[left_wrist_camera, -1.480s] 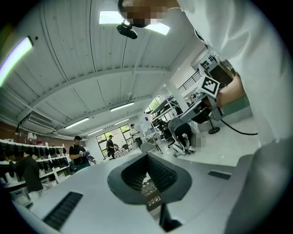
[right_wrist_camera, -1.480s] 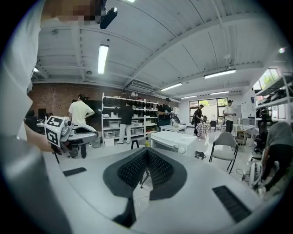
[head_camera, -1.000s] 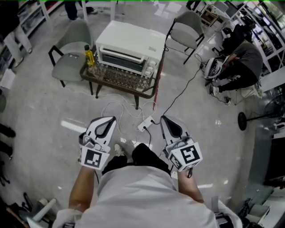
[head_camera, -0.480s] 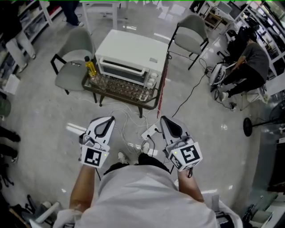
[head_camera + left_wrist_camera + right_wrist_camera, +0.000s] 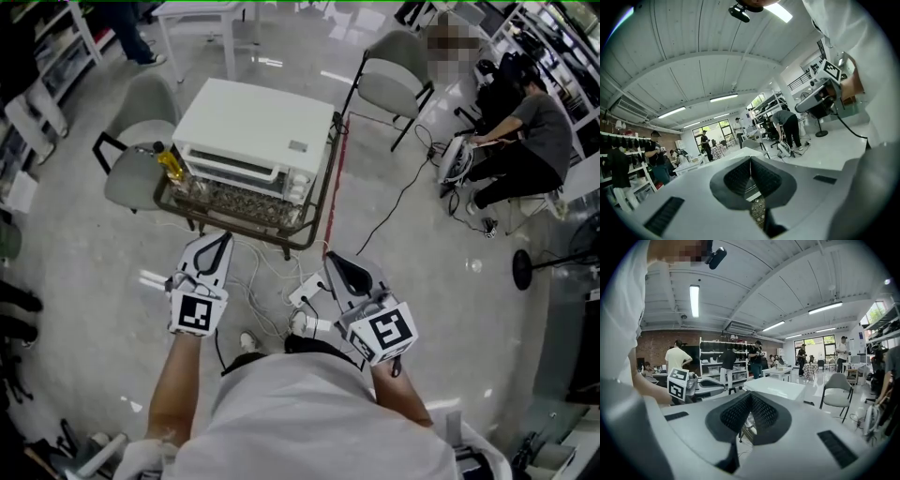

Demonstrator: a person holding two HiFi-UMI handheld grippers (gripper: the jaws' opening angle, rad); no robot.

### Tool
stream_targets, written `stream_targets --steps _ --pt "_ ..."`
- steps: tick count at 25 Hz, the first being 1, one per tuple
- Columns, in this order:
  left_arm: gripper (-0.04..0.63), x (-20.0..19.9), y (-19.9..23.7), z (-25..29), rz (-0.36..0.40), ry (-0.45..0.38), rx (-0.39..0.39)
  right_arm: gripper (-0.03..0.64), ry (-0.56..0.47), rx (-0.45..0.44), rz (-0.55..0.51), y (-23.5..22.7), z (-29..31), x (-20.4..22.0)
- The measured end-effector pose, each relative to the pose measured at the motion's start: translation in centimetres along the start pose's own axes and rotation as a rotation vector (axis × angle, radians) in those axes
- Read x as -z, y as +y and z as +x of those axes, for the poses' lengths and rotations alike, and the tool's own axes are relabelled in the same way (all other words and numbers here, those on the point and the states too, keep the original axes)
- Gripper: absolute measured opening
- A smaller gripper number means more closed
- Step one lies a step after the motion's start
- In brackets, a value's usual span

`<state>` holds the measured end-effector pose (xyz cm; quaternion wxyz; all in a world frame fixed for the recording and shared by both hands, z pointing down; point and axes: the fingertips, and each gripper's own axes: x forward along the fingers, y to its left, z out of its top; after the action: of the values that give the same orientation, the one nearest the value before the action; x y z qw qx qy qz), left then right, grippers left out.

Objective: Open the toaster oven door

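Observation:
In the head view a white toaster oven (image 5: 253, 131) stands on a low patterned table (image 5: 239, 202), its glass door (image 5: 234, 171) shut and facing me. My left gripper (image 5: 217, 242) hangs just short of the table's near edge, jaws shut with nothing in them. Right of it, over the floor cables, my right gripper (image 5: 330, 259) is also shut and empty. The left gripper view shows the left gripper's (image 5: 750, 169) pads meeting, with the table's pattern just beyond. Past the right gripper's (image 5: 750, 409) closed pads lies the oven's white top (image 5: 777, 388).
A yellow bottle (image 5: 172, 165) stands at the oven's left corner. Grey chairs (image 5: 131, 141) (image 5: 394, 80) flank the table. A power strip (image 5: 307, 287) and white cables lie on the floor under my grippers. A person (image 5: 525, 141) sits at the right.
Both grippers have moved forward toward the table and oven, which now sit closer in the head view. Both stay shut.

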<state>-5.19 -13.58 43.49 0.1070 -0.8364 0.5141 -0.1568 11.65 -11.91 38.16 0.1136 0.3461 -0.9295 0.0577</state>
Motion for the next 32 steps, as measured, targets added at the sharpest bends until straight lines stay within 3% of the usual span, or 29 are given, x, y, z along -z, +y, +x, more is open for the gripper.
stream_targets --steps 14,17,19,25,28,32 --pt "0.021 3.3 1.0 9.7 0.087 0.124 0.09 0.021 0.028 -0.014 0.039 -3.7 0.3 2.3" --pt "0.101 4.9 1.2 10.8 0.076 0.169 0.111 0.021 0.022 -0.003 0.037 -3.9 -0.1 2.1" --pt "0.104 5.7 1.3 11.7 0.087 0.193 0.127 0.021 0.023 0.011 0.039 -4.2 -0.6 2.1" --pt "0.11 7.4 1.9 15.1 0.178 0.269 0.193 0.023 0.033 0.057 0.05 -4.2 -2.1 2.7" --pt "0.161 8.3 1.9 16.7 0.242 0.325 0.253 0.022 0.031 0.073 0.05 -4.0 -2.5 2.6" --pt "0.179 10.1 2.1 18.1 0.316 0.407 0.302 0.023 0.032 0.087 0.053 -3.7 -3.1 2.6"
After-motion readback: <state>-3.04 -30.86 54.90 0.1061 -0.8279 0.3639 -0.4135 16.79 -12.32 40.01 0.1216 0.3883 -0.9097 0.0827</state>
